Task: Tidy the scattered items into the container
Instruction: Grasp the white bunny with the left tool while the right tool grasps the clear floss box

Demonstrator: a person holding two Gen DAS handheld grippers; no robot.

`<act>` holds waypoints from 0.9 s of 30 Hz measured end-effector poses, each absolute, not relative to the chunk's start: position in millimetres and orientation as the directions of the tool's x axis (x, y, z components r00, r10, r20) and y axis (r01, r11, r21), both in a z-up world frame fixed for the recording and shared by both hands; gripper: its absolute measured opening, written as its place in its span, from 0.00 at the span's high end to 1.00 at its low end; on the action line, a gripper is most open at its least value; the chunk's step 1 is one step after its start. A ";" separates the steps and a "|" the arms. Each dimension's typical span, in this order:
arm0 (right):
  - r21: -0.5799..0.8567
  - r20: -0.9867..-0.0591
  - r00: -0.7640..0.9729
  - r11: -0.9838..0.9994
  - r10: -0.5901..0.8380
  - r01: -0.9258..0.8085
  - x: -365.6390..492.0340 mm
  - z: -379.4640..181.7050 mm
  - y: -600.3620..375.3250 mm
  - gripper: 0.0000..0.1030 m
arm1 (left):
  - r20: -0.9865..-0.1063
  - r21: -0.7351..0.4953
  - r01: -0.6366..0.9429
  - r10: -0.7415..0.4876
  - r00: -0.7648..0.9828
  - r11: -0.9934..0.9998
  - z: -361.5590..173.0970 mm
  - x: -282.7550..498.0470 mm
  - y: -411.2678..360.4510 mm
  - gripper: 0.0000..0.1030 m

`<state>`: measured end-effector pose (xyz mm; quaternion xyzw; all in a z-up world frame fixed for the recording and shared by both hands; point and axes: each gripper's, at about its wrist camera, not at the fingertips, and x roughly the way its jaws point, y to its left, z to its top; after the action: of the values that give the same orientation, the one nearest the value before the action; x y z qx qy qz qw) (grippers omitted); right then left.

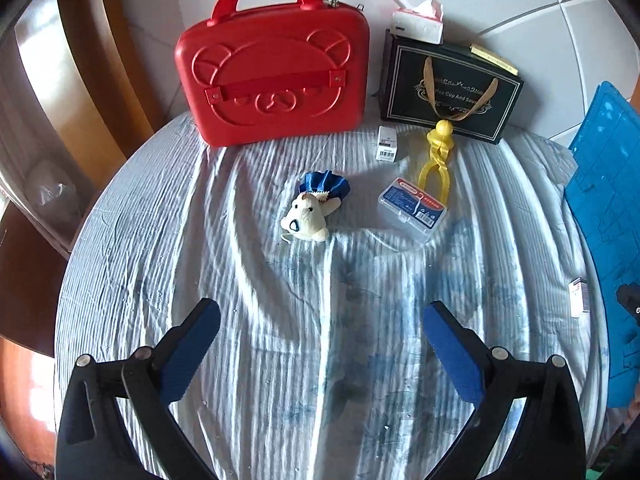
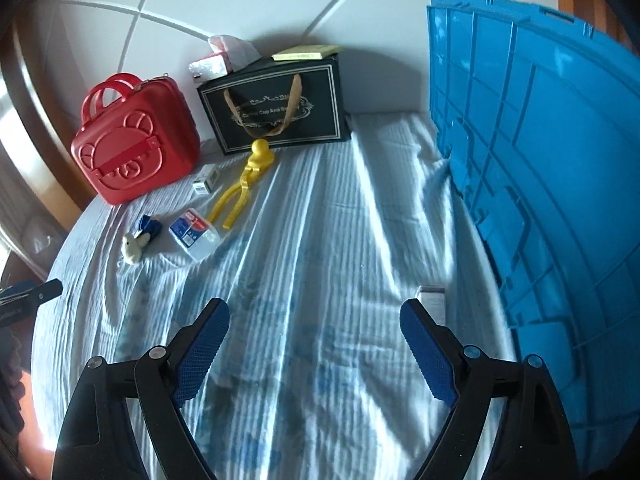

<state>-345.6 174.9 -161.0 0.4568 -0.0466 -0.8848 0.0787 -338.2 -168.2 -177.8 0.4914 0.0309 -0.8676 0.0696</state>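
Tilting downward, both grippers (image 1: 322, 316) (image 2: 315, 316) hover open-fingered over bedsheet (image 1: 280, 300).

Blue crate (image 2: 532, 184): right of bed (image 2: 320, 240); toy (image 2: 136, 246), clear box (image 2: 194, 238), yellow tongs (image 2: 244, 184) far left; small carton (image 2: 434, 300) just beside.
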 end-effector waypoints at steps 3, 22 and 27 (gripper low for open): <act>0.157 -0.807 -0.558 -0.981 -0.195 0.115 -360.6 -176.0 143.5 0.15 | -0.864 0.010 0.140 -0.079 -0.498 -0.990 -193.9 -358.2 -185.2 0.00; -0.028 -0.838 -0.496 -0.890 -0.227 0.455 -489.6 -267.8 -45.0 0.14 | -0.881 0.006 0.086 -0.046 -0.472 -0.996 -299.0 -484.8 -218.8 0.00; 0.014 -0.837 -0.482 -0.890 -0.260 0.456 -503.9 -288.8 -44.5 0.14 | -0.883 0.005 0.090 -0.047 -0.466 -0.996 -321.7 -491.6 -214.8 0.02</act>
<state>-503.9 -44.5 -288.8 0.4638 0.1057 -0.8543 0.2095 -491.6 -214.8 -321.7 0.5151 0.0211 -0.8559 0.0400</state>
